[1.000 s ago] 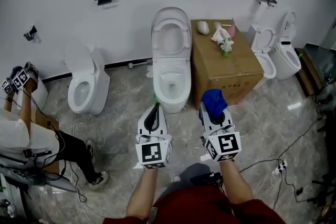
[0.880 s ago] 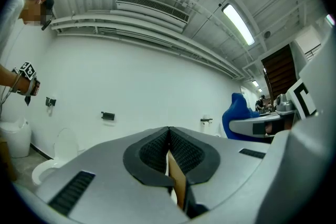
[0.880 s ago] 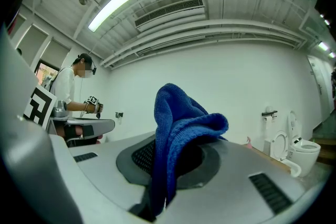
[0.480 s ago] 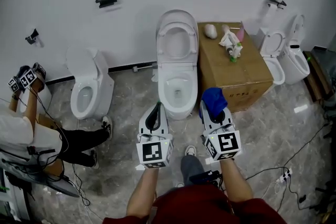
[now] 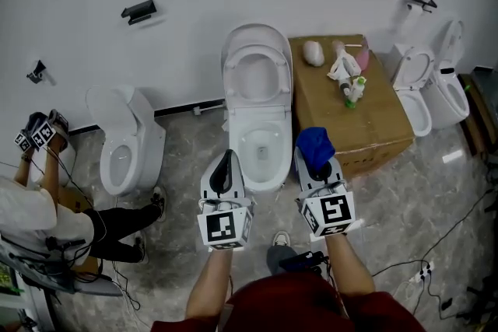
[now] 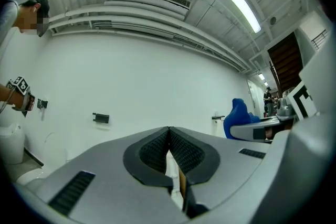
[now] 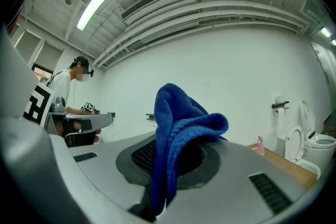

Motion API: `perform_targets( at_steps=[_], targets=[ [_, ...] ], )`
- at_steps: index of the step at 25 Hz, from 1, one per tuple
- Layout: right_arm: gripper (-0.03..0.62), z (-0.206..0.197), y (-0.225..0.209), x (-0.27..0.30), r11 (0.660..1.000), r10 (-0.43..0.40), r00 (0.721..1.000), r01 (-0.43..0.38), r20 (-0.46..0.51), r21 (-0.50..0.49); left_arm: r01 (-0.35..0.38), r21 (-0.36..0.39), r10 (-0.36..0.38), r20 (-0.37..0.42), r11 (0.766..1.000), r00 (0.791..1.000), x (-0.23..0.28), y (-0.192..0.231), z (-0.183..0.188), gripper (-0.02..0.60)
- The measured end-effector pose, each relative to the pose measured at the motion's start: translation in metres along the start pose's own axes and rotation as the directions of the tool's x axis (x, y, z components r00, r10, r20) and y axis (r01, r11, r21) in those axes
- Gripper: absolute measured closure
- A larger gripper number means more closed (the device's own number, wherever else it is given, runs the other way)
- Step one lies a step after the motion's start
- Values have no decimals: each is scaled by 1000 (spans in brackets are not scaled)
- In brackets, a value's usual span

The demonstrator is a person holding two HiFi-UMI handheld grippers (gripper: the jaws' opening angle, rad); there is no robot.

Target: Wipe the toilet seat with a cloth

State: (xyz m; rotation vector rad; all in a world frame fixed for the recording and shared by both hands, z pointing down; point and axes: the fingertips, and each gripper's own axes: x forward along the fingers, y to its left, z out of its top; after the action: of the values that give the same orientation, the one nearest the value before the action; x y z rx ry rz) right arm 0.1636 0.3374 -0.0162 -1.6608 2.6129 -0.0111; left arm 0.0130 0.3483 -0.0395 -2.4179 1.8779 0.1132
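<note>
A white toilet [image 5: 259, 117] stands against the wall with its lid up and its seat [image 5: 262, 142] down over the bowl. My left gripper [image 5: 224, 169] hovers at the toilet's front left, shut with nothing between its pads [image 6: 169, 150]. My right gripper [image 5: 317, 161] hovers at the front right, shut on a blue cloth [image 5: 314, 145] that bunches up above the jaws. In the right gripper view the blue cloth [image 7: 178, 136] hangs folded out of the jaws.
A cardboard box [image 5: 352, 105] beside the toilet carries a spray bottle [image 5: 352, 89] and small items. Another toilet [image 5: 124, 136] stands at the left, two more [image 5: 432, 85] at the right. A person [image 5: 47, 206] crouches at the far left. Cables [image 5: 420, 264] lie on the floor.
Both grippers have come closer to the middle toilet, side by side. The toilet now lies just ahead of the jaws. The cloth stays in the right gripper.
</note>
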Motion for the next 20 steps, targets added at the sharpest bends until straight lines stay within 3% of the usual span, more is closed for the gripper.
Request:
perform_targets(
  at_steps=[9,20],
  targets=[
    [534,-19,-47,85,999,31,999,-30,-25,22,-20,12,20,-31,1000,999,93,15,-26,565],
    [534,-53,-40,187,1000,8,998,-9,-68,-1,-16,-13,15,-37,1000,999,172,89,-59,565]
  ],
)
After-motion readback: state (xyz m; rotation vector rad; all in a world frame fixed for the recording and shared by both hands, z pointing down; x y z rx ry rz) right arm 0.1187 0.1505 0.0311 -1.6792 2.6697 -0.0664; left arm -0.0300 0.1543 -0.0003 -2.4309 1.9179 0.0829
